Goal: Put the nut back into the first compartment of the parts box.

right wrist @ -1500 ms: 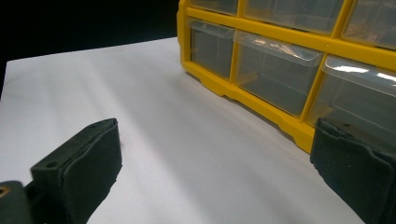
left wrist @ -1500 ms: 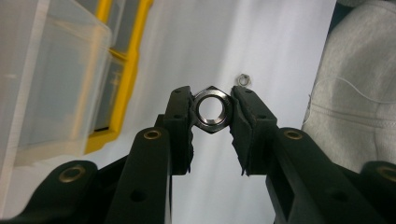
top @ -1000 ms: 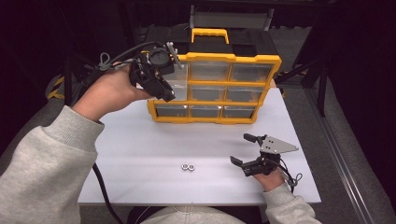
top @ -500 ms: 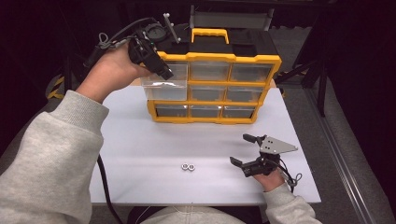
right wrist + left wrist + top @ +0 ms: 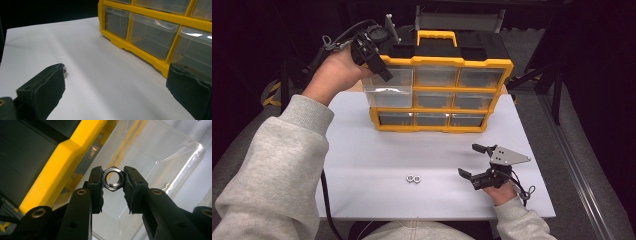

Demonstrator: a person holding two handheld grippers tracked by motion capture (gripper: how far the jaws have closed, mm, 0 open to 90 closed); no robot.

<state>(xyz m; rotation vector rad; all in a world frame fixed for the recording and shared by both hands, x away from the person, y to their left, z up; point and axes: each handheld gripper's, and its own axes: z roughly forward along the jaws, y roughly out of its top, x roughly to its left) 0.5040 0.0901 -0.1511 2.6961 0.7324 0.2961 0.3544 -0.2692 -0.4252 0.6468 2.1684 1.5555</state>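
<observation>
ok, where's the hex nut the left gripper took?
Pinched between the left gripper's fingers, the hex nut hangs over the pulled-out clear drawer at the organizer's upper left.

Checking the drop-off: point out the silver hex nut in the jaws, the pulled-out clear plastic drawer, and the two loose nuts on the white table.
silver hex nut (image 5: 114,179): left gripper view, lower rim.
pulled-out clear plastic drawer (image 5: 387,91): high view, front wall.
two loose nuts (image 5: 413,178): high view, where the pair meet.

Three nuts (image 5: 113,179), nine drawers (image 5: 388,86), one organizer (image 5: 444,61).
</observation>
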